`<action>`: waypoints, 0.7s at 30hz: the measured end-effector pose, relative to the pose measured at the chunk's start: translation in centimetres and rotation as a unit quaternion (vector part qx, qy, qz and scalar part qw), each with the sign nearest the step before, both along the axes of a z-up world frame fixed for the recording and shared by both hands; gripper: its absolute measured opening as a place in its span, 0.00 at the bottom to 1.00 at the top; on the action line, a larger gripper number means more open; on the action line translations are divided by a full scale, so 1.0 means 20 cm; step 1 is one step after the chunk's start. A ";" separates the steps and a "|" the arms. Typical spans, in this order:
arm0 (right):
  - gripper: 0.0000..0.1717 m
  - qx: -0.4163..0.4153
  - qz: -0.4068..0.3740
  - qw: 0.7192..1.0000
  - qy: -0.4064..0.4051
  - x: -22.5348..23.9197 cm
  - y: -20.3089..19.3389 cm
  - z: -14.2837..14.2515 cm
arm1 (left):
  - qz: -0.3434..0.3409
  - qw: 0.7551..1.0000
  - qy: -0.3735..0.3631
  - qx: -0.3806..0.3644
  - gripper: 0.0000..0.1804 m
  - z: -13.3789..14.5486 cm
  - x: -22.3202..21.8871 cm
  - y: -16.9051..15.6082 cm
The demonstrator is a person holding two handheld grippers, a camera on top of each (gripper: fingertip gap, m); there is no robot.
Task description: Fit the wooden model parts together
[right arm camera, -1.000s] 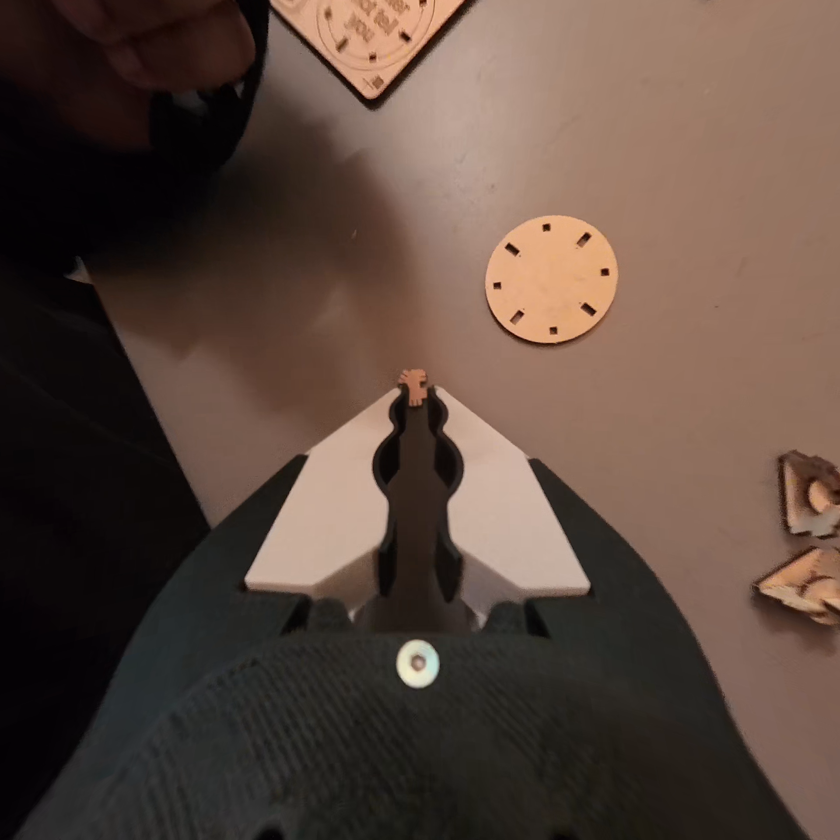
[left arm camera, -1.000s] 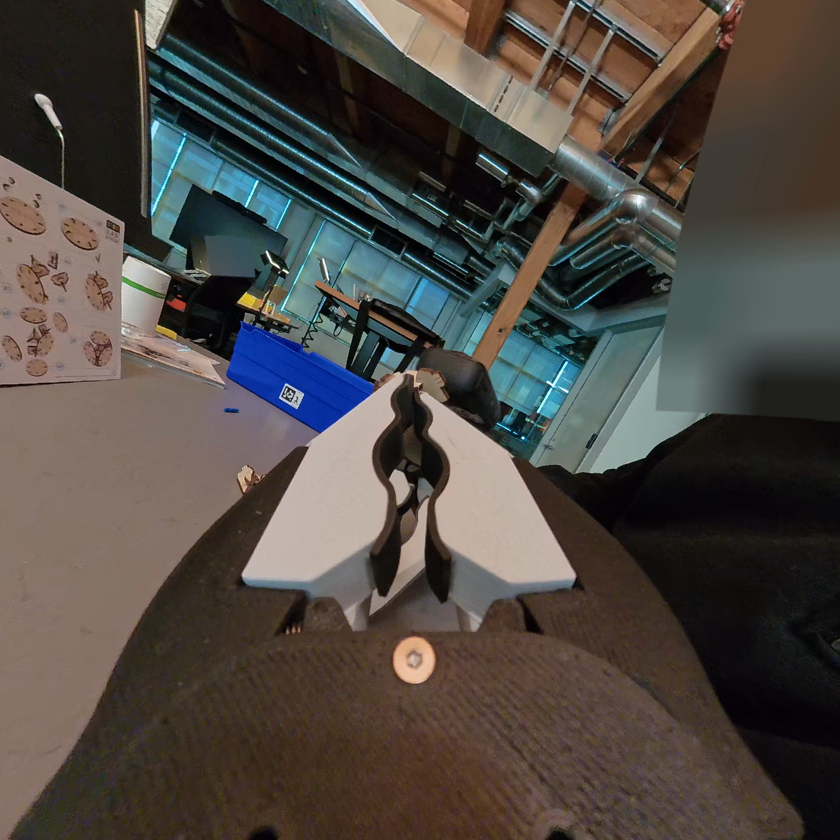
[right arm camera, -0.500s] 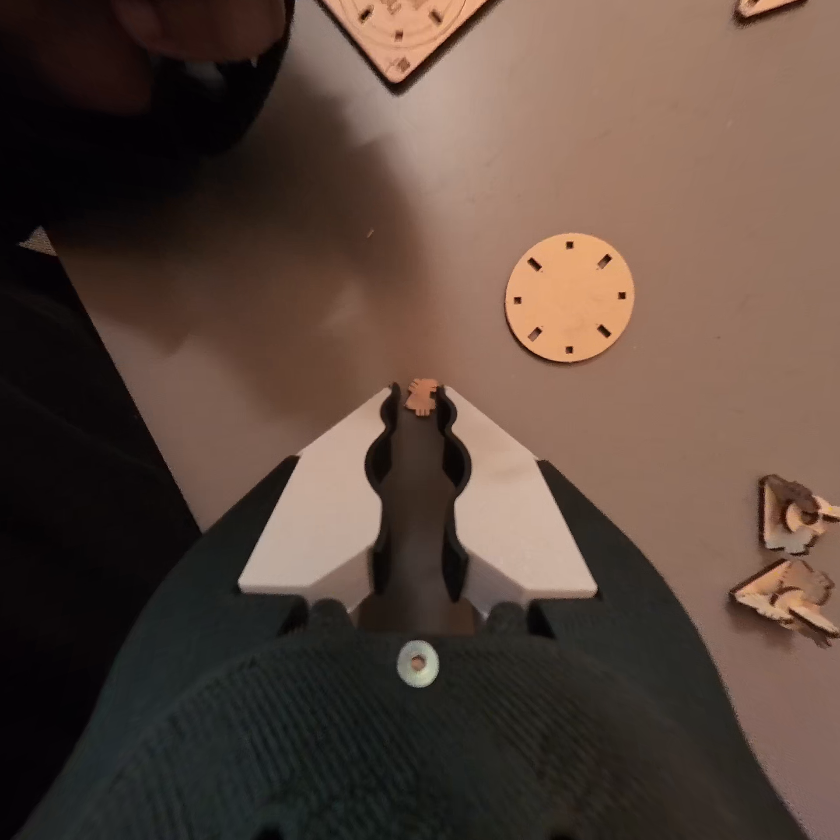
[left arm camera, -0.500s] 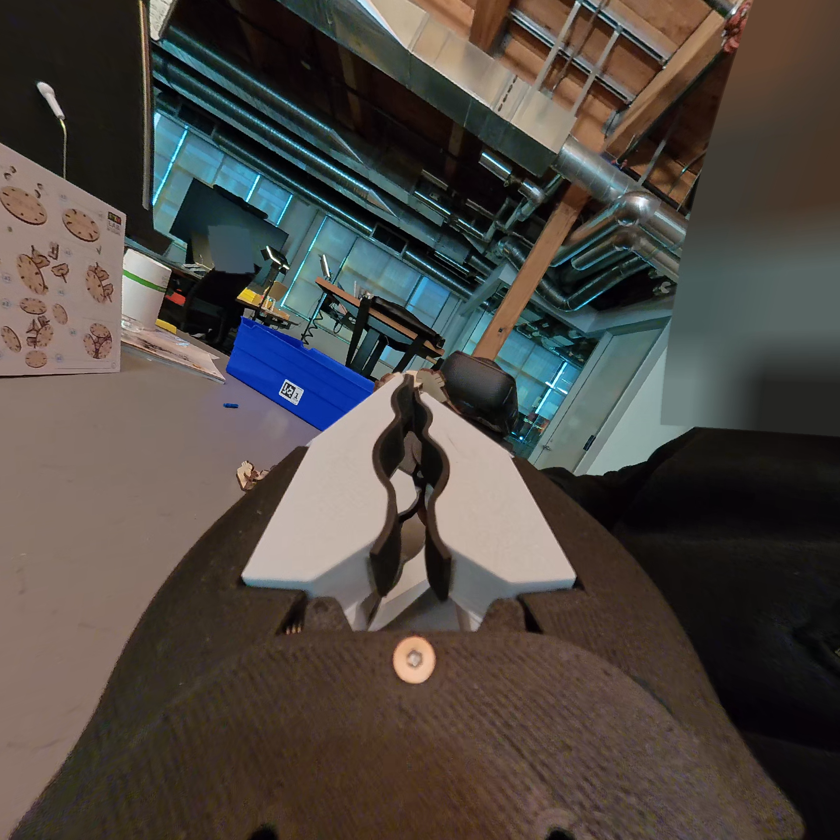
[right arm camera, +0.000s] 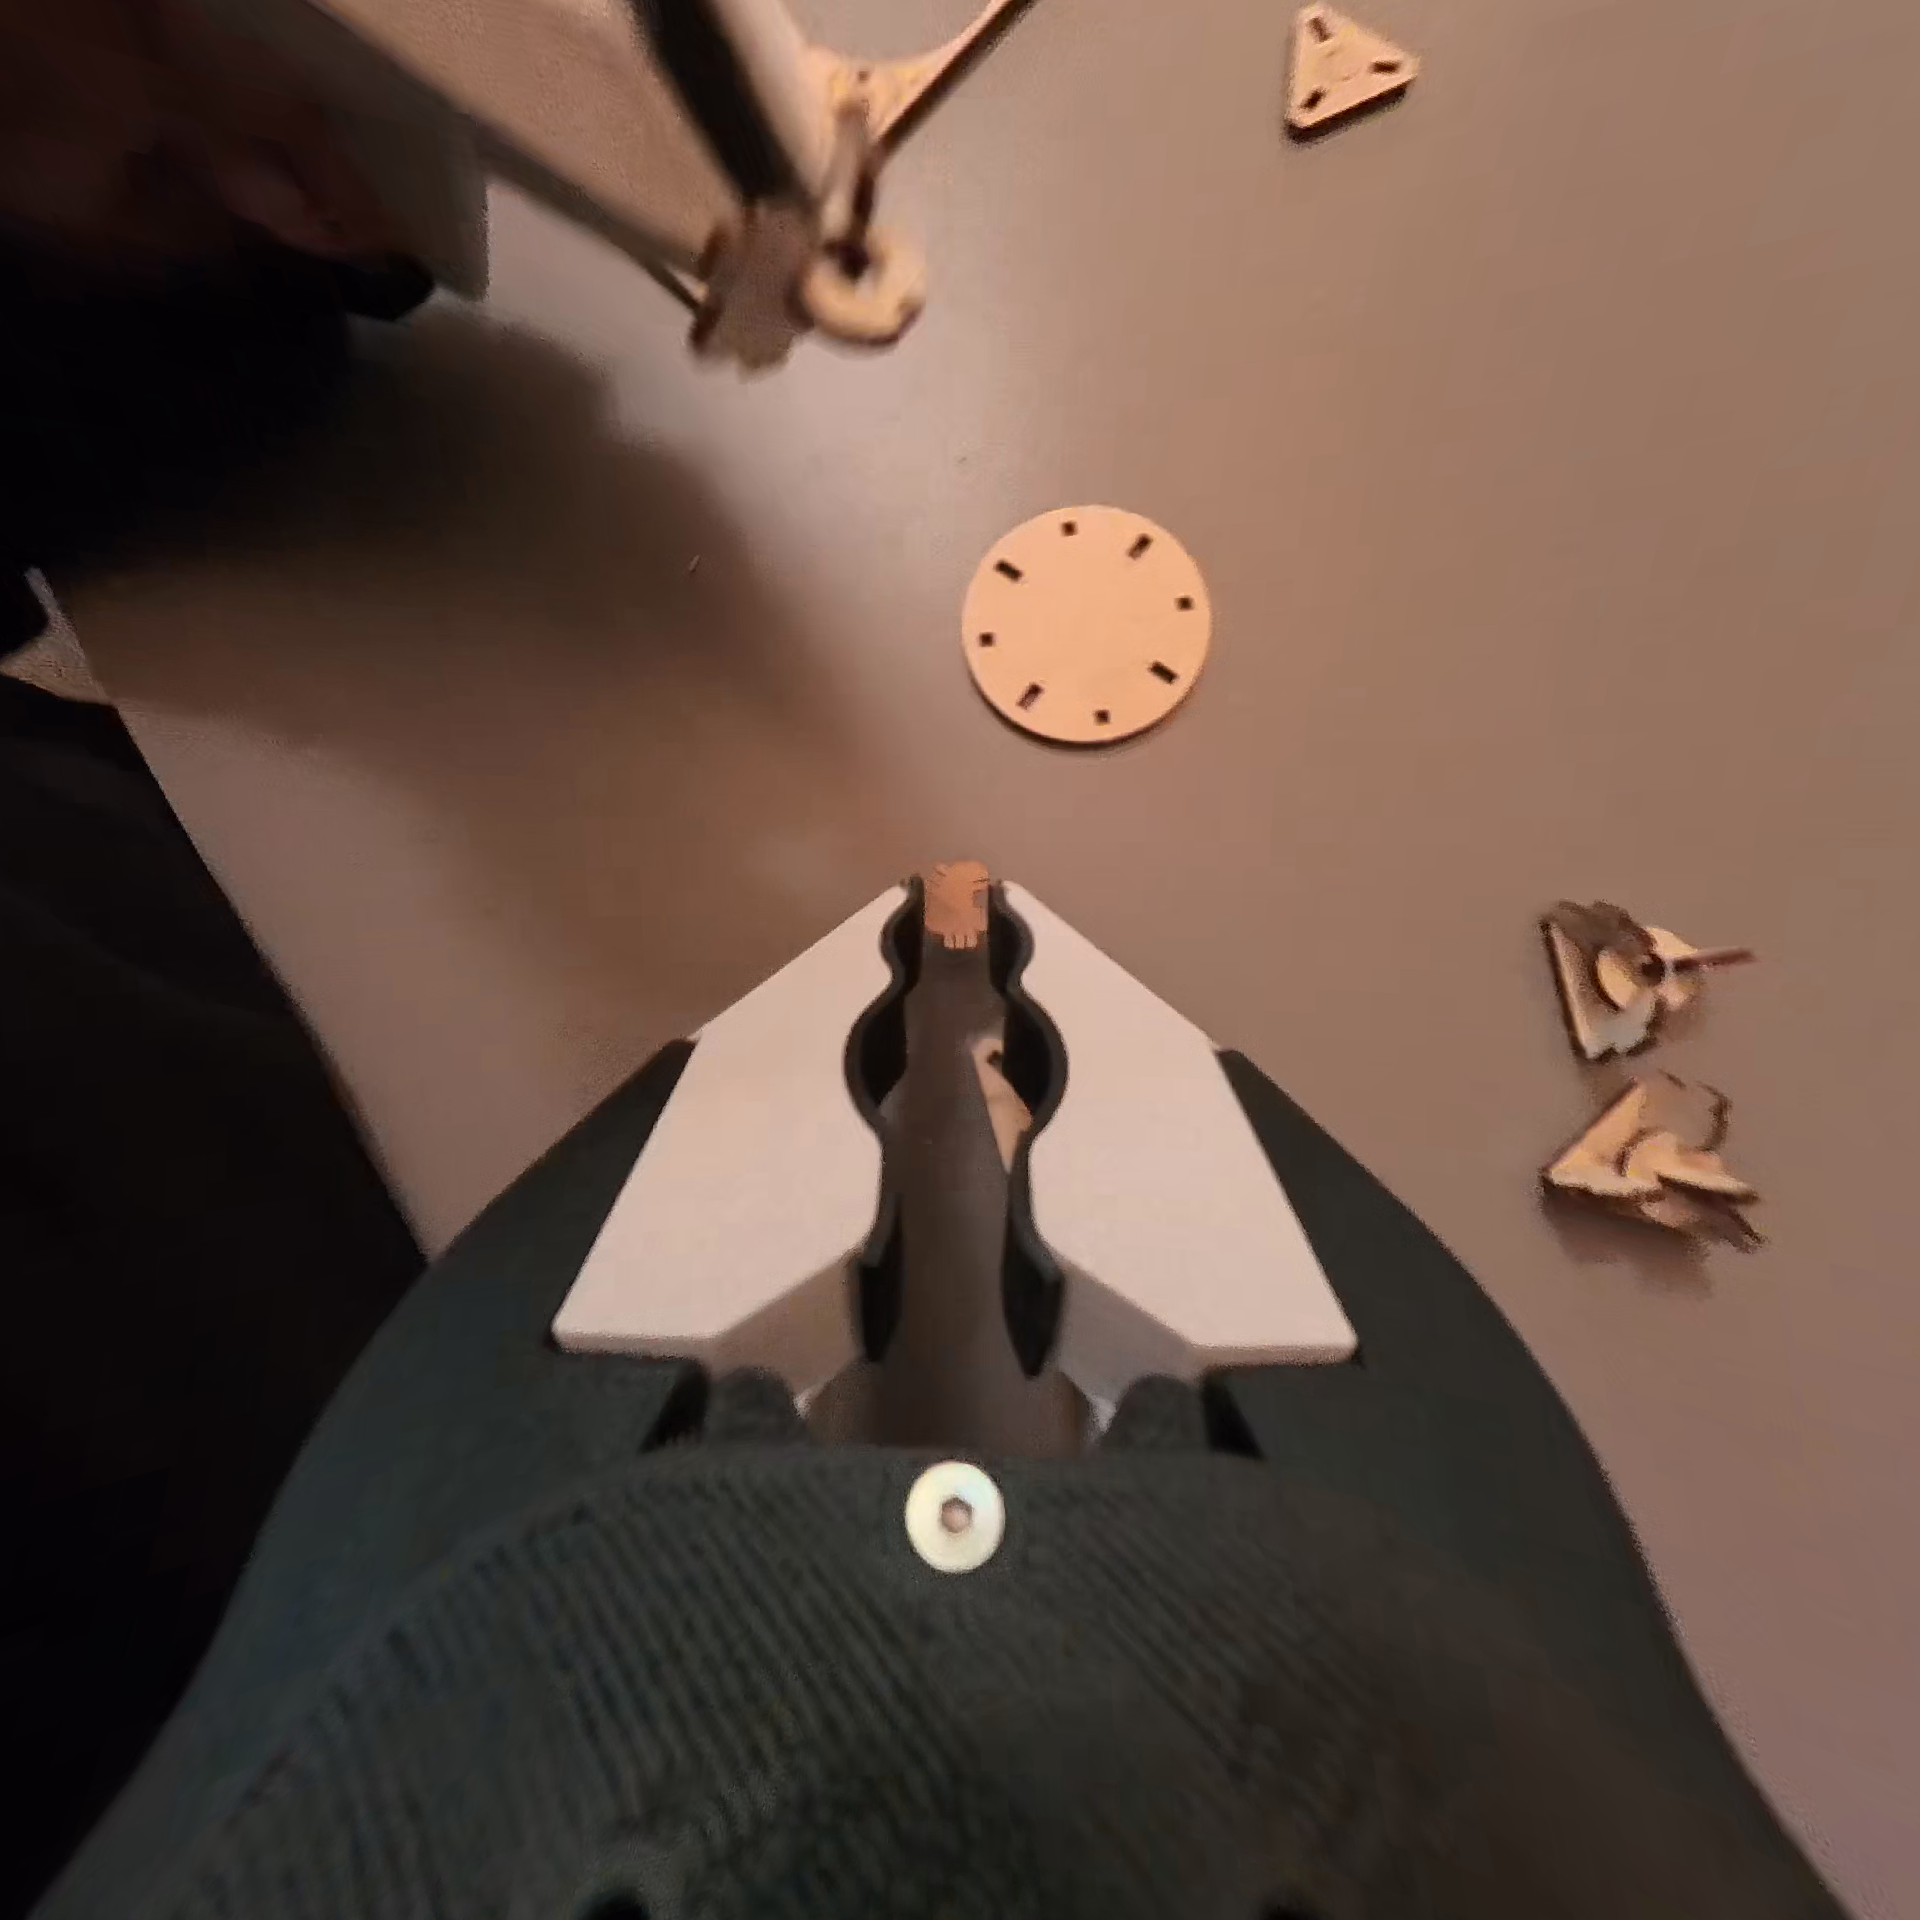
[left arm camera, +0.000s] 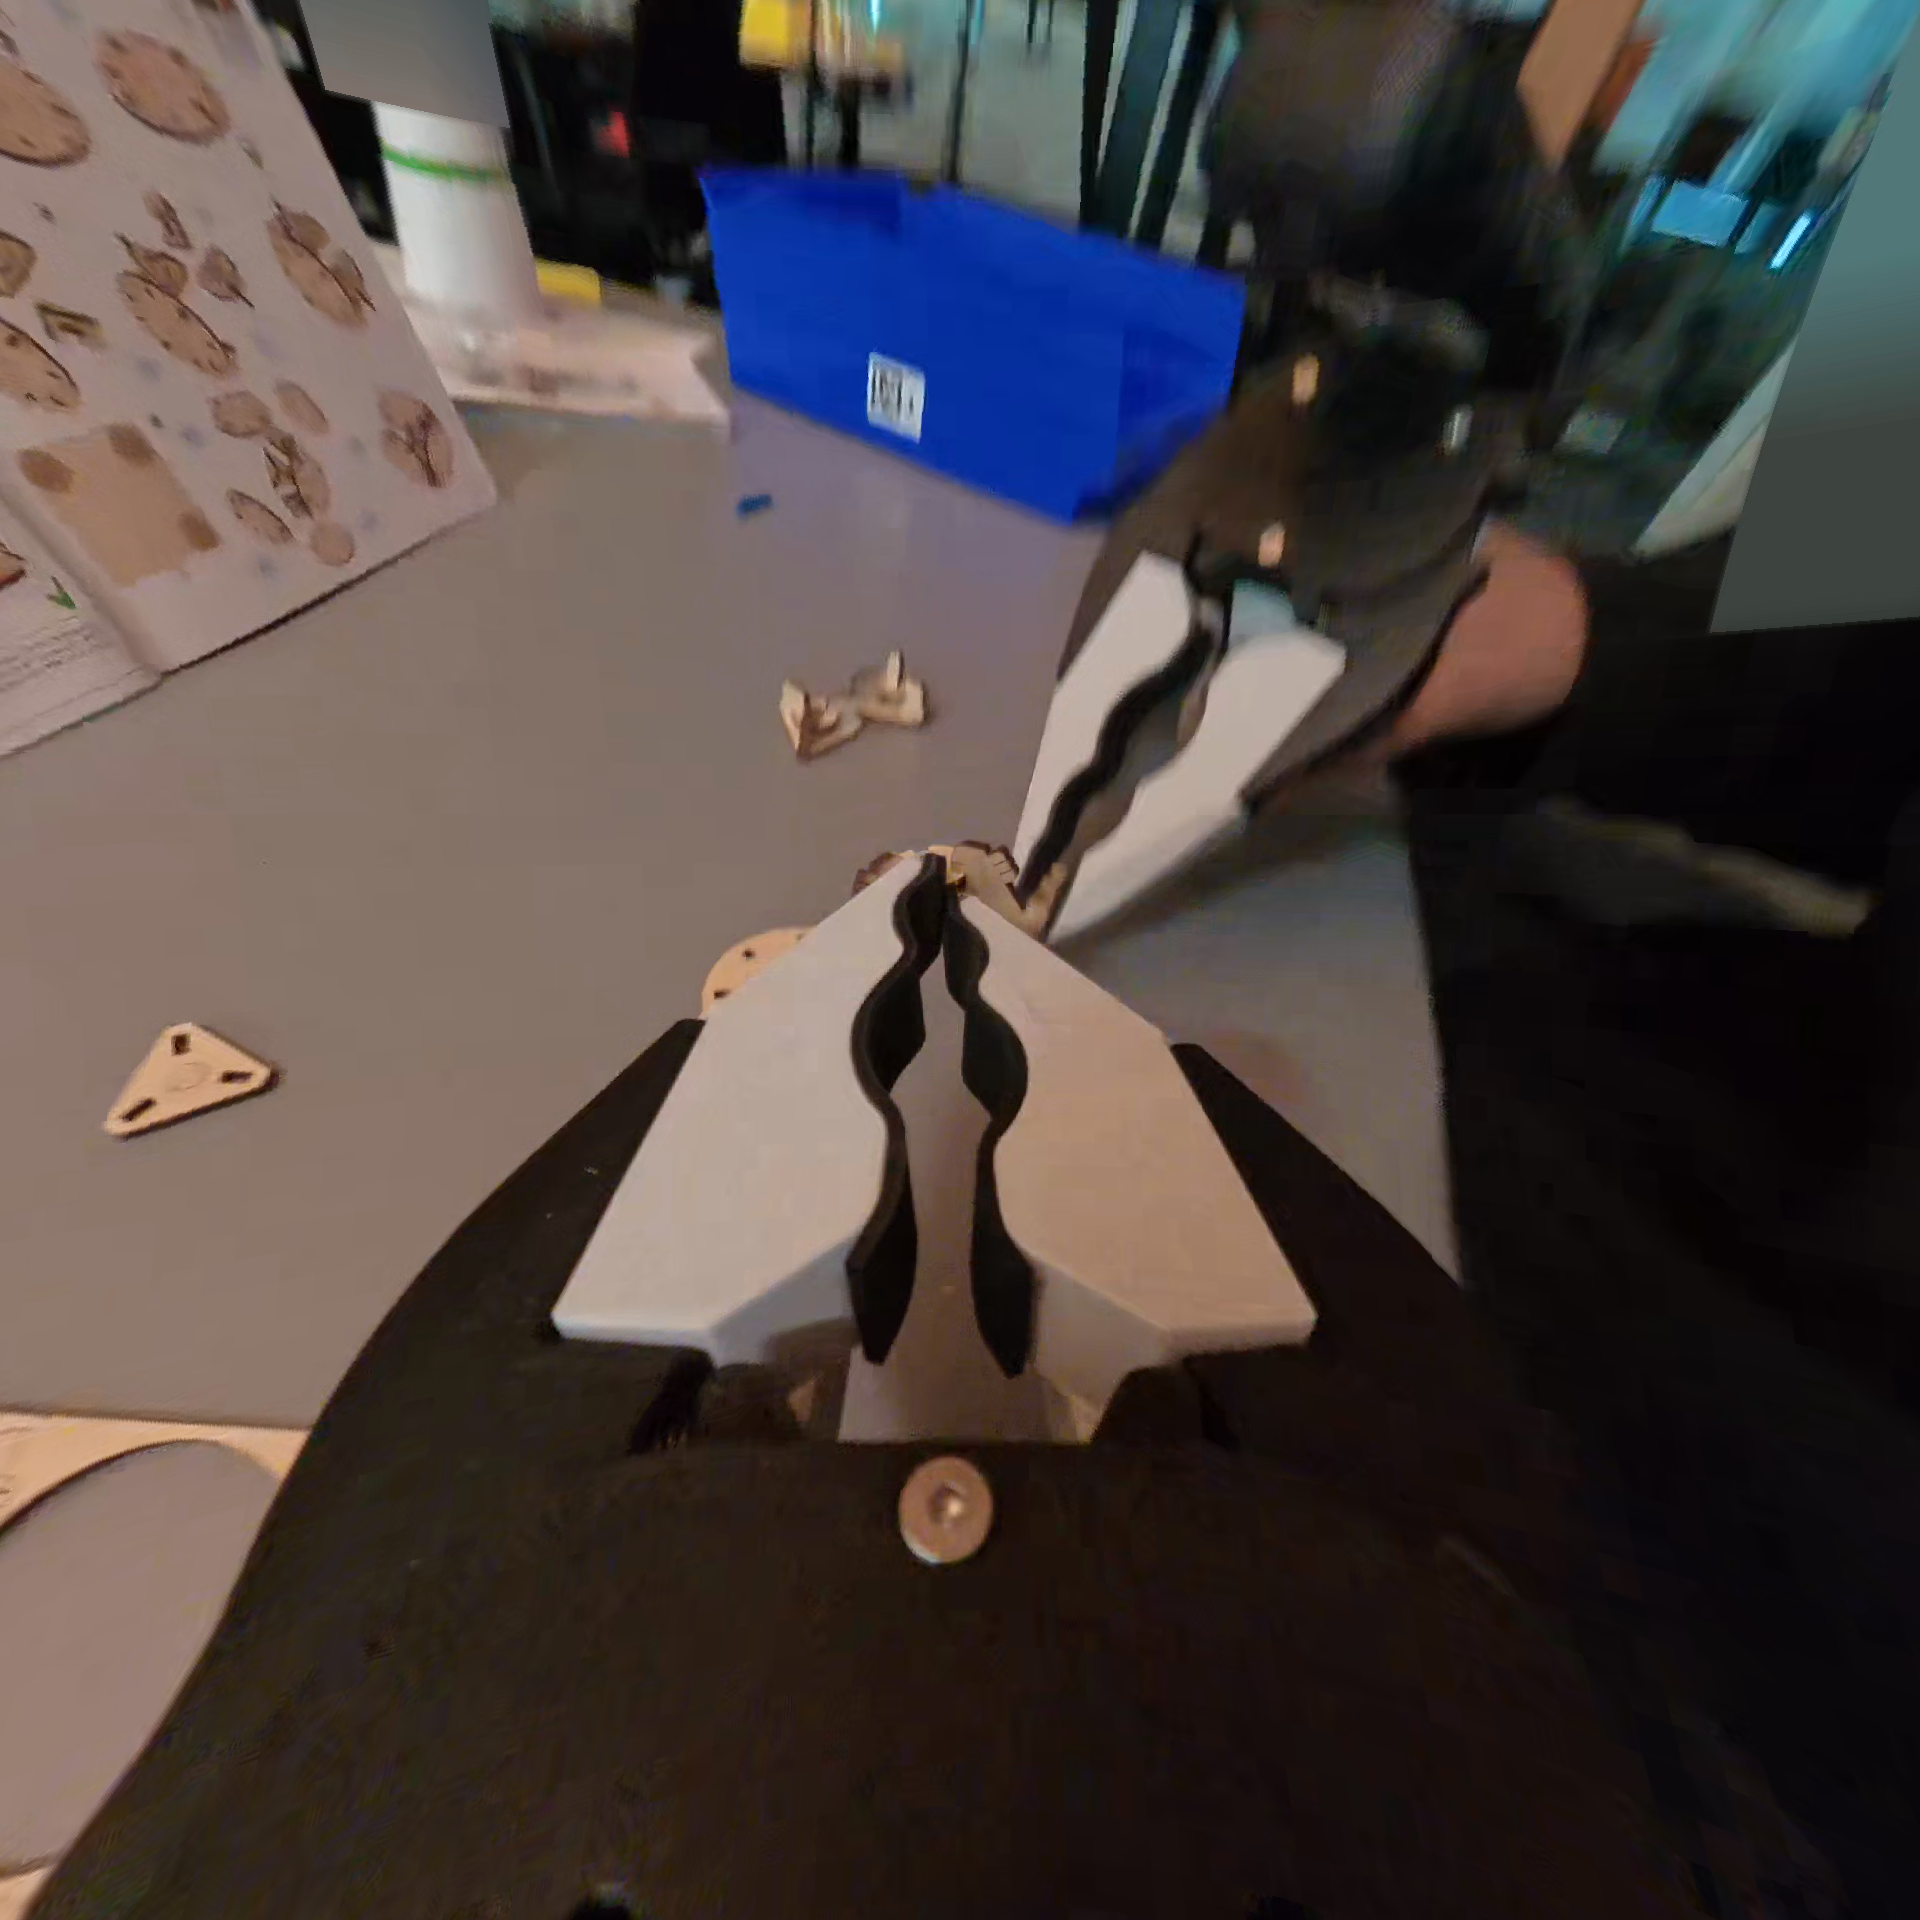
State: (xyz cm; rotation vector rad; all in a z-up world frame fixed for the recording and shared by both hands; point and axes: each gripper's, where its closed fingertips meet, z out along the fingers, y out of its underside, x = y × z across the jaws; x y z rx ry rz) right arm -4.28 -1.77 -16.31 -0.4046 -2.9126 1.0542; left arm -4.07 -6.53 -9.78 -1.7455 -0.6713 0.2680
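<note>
My left gripper (left arm camera: 935, 883) is shut on a small wooden gear assembly (left arm camera: 977, 868). The right wrist view shows it at the top, pinching the assembly (right arm camera: 831, 281) above the grey table (right arm camera: 1455, 520). My right gripper (right arm camera: 958, 894) points down at the table. A small flat wooden piece (right arm camera: 958, 904) lies between its fingertips, and the pads close on its sides. In the left wrist view the right gripper (left arm camera: 1039, 883) is just right of my left fingertips, and a hand (left arm camera: 1496, 644) holds it.
A round slotted wooden disc (right arm camera: 1086, 625) lies ahead of the right gripper. Two small wooden sub-assemblies (right arm camera: 1621, 987) lie to its right. A triangular plate (left arm camera: 187, 1081), a parts sheet (left arm camera: 187, 343), a white cup (left arm camera: 457, 208) and a blue bin (left arm camera: 966, 343) are on the table. Left tips to right tips: about 8 cm.
My left gripper swung down from facing the ceiling to the table, close to the right gripper. The right jaws opened, then closed again on the small piece, which now lies flat between them.
</note>
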 end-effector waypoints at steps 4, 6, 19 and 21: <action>0.06 -0.064 -0.013 0.997 -0.028 -0.04 0.05 0.06 | -0.027 0.989 0.016 -0.145 0.00 -0.17 0.07 0.08; 0.06 -0.085 -0.012 0.995 -0.041 -0.04 0.07 0.08 | -0.034 0.980 0.024 -0.197 0.00 -0.25 0.10 0.11; 0.06 -0.159 -0.007 0.985 -0.072 -0.01 0.09 0.11 | -0.033 0.973 -0.036 -0.226 0.00 -0.37 0.12 0.14; 0.06 -0.172 -0.005 0.982 -0.079 -0.01 0.09 0.12 | -0.030 0.975 -0.044 -0.214 0.01 -0.36 0.12 0.14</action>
